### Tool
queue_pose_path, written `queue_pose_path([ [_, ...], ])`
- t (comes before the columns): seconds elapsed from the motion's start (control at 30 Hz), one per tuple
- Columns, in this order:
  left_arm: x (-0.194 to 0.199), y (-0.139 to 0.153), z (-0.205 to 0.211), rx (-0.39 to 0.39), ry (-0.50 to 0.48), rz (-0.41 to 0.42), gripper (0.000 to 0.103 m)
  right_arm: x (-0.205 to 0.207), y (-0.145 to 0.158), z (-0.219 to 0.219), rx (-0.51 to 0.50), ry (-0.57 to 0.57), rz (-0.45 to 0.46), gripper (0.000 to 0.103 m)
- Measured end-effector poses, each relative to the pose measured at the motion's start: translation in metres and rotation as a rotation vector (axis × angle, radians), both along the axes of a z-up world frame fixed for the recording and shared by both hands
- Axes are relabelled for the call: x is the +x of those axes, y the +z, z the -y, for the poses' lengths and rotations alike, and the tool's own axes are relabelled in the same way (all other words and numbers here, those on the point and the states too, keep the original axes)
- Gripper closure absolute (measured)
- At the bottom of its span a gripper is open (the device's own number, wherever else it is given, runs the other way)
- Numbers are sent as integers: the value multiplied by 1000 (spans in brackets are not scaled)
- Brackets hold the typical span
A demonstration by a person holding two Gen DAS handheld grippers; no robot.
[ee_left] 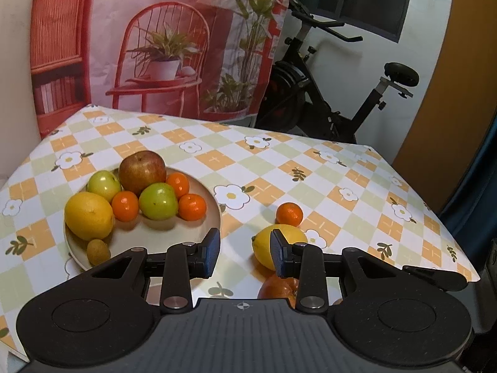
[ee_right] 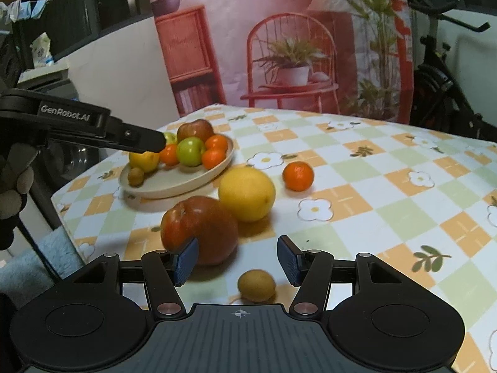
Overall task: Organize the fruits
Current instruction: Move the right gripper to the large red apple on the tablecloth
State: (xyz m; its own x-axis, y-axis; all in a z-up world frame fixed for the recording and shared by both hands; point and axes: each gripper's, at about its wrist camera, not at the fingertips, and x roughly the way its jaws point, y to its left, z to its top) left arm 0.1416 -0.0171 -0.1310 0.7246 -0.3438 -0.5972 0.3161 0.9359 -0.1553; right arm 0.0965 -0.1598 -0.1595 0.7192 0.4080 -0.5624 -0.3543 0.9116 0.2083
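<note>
- Beige and shallow, a round plate (ee_left: 214, 214) sits on a table (ee_left: 341, 168) covered in an orange, green and white checked cloth with daisies.
- On the plate: a red apple (ee_left: 142, 171), two green apples (ee_left: 158, 201), three small oranges (ee_left: 125, 205), a large yellow citrus (ee_left: 88, 216) and a small brown fruit (ee_left: 98, 251) at the near rim.
- Loose on the cloth, beside the plate: a red apple (ee_right: 198, 228), a yellow citrus (ee_right: 247, 194) touching it, a small orange (ee_right: 298, 176) a little apart, and a small brown fruit (ee_right: 256, 284).
- The left gripper (ee_left: 244, 253) hovers between plate and loose fruit, its fingers (ee_left: 208, 256) apart and holding nothing.
- The right gripper (ee_right: 238, 259) hangs over the brown fruit, its fingers (ee_right: 185, 261) parted wider, empty; the left one overlaps the loose red apple, contact unclear.
</note>
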Motion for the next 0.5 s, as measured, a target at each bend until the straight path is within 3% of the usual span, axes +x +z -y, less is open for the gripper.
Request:
queue_pose_path([
  [0.5, 8, -14, 1, -37, -37, -64, 65, 11, -3, -14, -41, 112, -20, 49],
])
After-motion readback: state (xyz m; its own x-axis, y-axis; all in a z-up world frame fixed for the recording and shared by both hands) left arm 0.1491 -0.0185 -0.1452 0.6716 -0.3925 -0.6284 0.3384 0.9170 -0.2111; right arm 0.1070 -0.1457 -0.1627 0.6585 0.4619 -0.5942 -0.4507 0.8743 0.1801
